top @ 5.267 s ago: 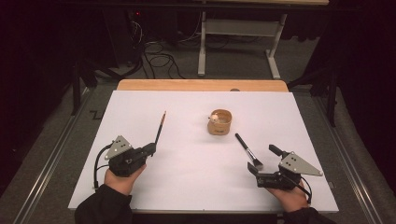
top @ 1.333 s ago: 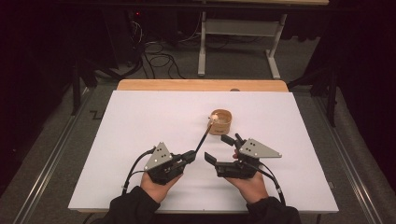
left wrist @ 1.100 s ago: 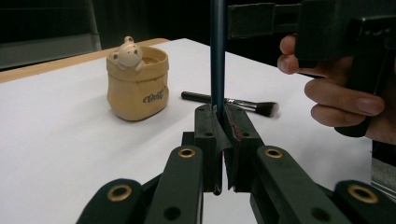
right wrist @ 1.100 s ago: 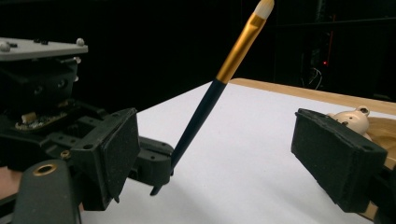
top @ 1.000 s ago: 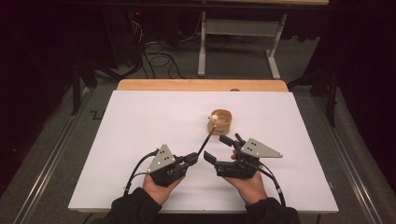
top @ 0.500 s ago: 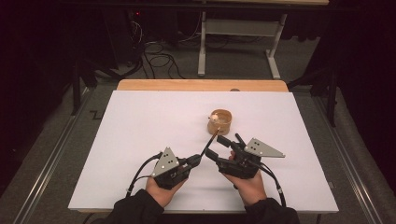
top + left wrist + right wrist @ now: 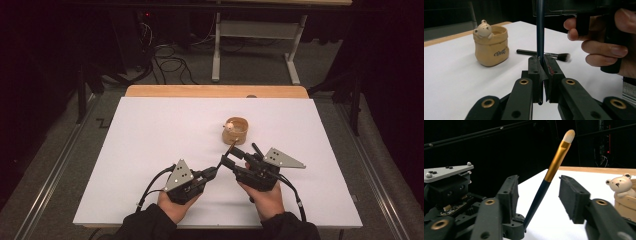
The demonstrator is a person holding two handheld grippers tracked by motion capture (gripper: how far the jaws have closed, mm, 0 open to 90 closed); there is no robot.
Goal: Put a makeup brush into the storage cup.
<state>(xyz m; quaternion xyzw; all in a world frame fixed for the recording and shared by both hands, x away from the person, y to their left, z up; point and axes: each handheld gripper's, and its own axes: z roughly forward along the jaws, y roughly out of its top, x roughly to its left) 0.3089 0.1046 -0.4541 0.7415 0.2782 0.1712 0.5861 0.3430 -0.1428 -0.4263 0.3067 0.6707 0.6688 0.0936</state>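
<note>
So the left gripper has its jaws clamped tight on the dark handle of a thin makeup brush, which angles up off the white table with its gold ferrule and pale tip in the air. The right gripper sits right by it, jaws spread wide with the brush shaft standing in the gap, touching neither pad as far as I can tell. A little tan pot with a bear figure on its rim stands just beyond both grippers. A second, fluffier black brush lies flat on the table near the right hand.
</note>
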